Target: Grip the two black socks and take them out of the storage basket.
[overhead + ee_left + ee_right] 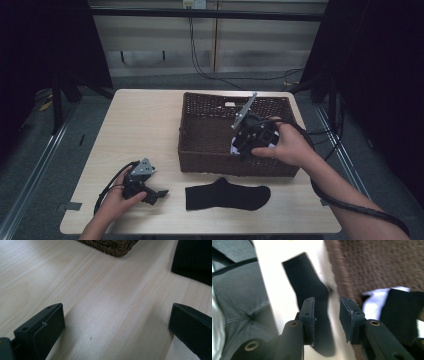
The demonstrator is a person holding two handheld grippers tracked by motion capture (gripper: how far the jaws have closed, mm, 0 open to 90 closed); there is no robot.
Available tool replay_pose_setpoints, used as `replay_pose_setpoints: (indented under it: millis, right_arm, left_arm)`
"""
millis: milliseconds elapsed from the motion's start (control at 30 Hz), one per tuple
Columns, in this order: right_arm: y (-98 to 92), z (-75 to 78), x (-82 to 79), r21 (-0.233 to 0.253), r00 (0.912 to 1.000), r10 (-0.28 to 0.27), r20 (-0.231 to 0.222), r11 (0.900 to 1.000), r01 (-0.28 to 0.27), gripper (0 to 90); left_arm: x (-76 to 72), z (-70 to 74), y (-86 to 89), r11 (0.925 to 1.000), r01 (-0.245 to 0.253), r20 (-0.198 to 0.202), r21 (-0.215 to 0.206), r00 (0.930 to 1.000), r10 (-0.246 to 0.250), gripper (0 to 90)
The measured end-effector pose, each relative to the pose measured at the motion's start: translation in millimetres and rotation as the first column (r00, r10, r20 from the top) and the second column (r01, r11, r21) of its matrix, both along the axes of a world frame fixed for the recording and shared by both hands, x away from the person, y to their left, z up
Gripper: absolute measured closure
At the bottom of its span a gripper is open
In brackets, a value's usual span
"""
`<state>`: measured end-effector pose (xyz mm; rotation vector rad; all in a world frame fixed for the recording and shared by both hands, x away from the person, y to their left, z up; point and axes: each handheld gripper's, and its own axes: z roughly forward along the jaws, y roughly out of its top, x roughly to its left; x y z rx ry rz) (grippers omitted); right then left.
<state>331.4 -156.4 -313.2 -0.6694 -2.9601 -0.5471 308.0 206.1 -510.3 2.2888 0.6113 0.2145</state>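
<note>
A black sock (227,196) lies flat on the wooden table (140,125), just in front of a brown wicker basket (210,165). My left gripper (159,193) rests low at the front left, jaws wide open over bare wood (116,307), with the sock's edge (192,260) and a basket corner (112,246) ahead. My right gripper (245,145) hovers over the basket's front right part. Its jaws (327,301) stand open with nothing between them, above the sock (307,282) and the basket rim (337,275). Inside the basket lies a black item (402,307) on something white (374,300).
Cables (200,65) run across the floor behind the table, and dark curtains hang at both sides. A small tape piece (72,205) sits at the table's front left corner. The person's grey trousers (237,297) show past the table edge.
</note>
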Motion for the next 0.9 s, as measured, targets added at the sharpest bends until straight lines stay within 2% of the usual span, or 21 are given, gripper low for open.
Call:
replay_pose_setpoints:
  millis: [133, 167, 300, 333, 567, 800, 900]
  right_arm:
    - [-7.9, -3.0, 21.0, -0.04, 0.9988, -0.041, 0.026, 0.998, 0.042, 63.3]
    - [-9.6, -3.9, 25.9, -0.042, 0.9981, -0.059, 0.019, 0.997, 0.06, 63.3]
    - [-16.0, -12.5, 45.6, -0.063, 0.9962, -0.08, 0.035, 0.995, 0.082, 60.8]
    - [-17.1, -15.4, 49.9, -0.079, 0.9942, -0.101, 0.037, 0.991, 0.103, 60.1]
    - [-27.8, -46.9, 77.3, -0.146, 0.9865, -0.158, 0.043, 0.976, 0.162, 58.6]
    - [-32.4, -77.6, 92.8, -0.183, 0.9798, -0.199, 0.025, 0.963, 0.2, 57.0]
    - [-33.1, -88.8, 99.4, -0.205, 0.9774, -0.209, 0.031, 0.956, 0.211, 57.1]
  left_arm:
    - [0.0, 0.2, 0.1, 1.0, 0.001, -0.002, 0.002, 1.0, -0.001, 0.0]
    - [0.0, 0.2, 0.1, 1.0, 0.001, -0.002, 0.001, 1.0, -0.001, 0.0]
    - [0.0, 0.2, 0.1, 1.0, 0.001, -0.001, 0.002, 1.0, -0.001, 0.0]
    - [0.0, 0.2, 0.1, 1.0, 0.001, -0.001, 0.002, 1.0, -0.001, 0.0]
    - [0.1, 0.2, 0.1, 1.0, 0.001, -0.002, 0.002, 1.0, -0.001, 0.0]
    - [0.1, 0.2, 0.1, 1.0, 0.001, -0.002, 0.002, 1.0, -0.001, 0.0]
    - [0.0, 0.0, 0.0, 1.0, 0.0, 0.0, 0.0, 1.0, 0.0, 0.0]
